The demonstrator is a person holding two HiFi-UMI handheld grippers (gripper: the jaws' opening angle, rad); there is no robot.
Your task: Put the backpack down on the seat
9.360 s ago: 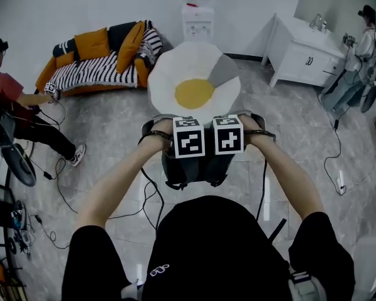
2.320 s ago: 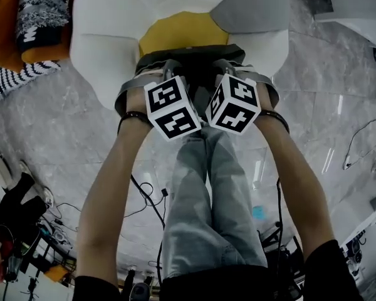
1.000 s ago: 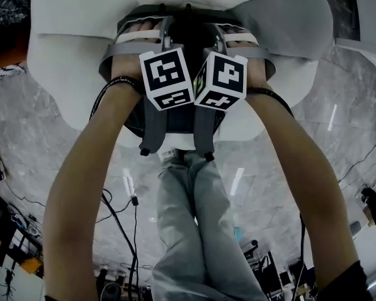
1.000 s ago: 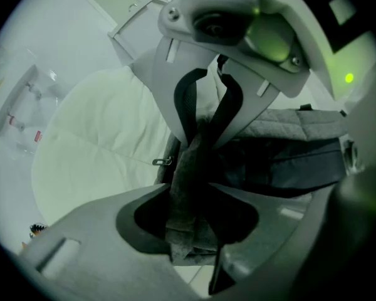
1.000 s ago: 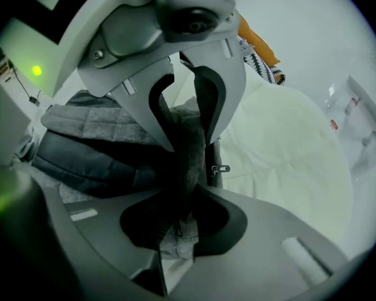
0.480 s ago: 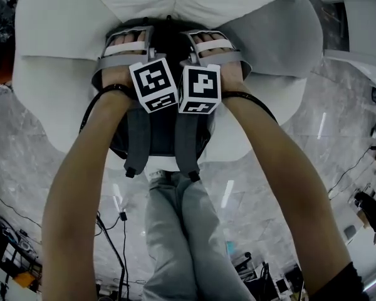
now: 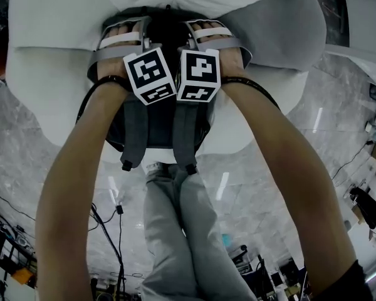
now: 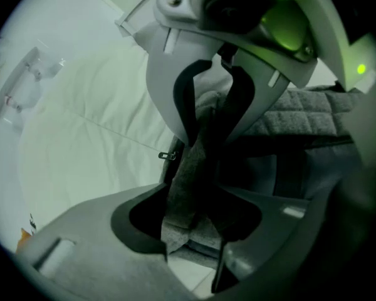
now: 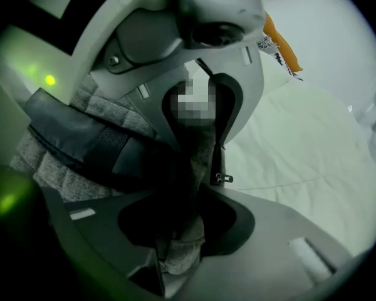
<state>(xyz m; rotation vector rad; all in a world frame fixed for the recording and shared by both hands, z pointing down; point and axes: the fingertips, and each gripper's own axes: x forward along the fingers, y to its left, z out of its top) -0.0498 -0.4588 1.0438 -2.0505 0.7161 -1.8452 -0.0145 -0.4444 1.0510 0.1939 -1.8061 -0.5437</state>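
The dark grey backpack (image 7: 155, 121) lies on the white cushioned seat (image 7: 44, 74), its lower part over the front edge and two grey straps (image 7: 133, 130) dangling. My left gripper (image 7: 131, 33) and right gripper (image 7: 199, 31) sit side by side at its top. In the left gripper view a fold of grey backpack fabric (image 8: 188, 187) runs between the jaws of the left gripper (image 8: 203, 162), which are opening. In the right gripper view the right gripper (image 9: 191, 168) has its jaws closing on a similar fold (image 9: 182, 243).
A grey section of the seat (image 7: 282, 24) lies to the right. The person's jeans-clad legs (image 7: 182, 231) stand right before the seat on the marble floor, with cables (image 7: 116, 212) at the left. An orange cushion (image 9: 279, 42) shows beyond the seat.
Over the last second both grippers and the backpack have shifted a little left and up in the head view. The backpack has settled flatter on the seat, its straps still hanging.
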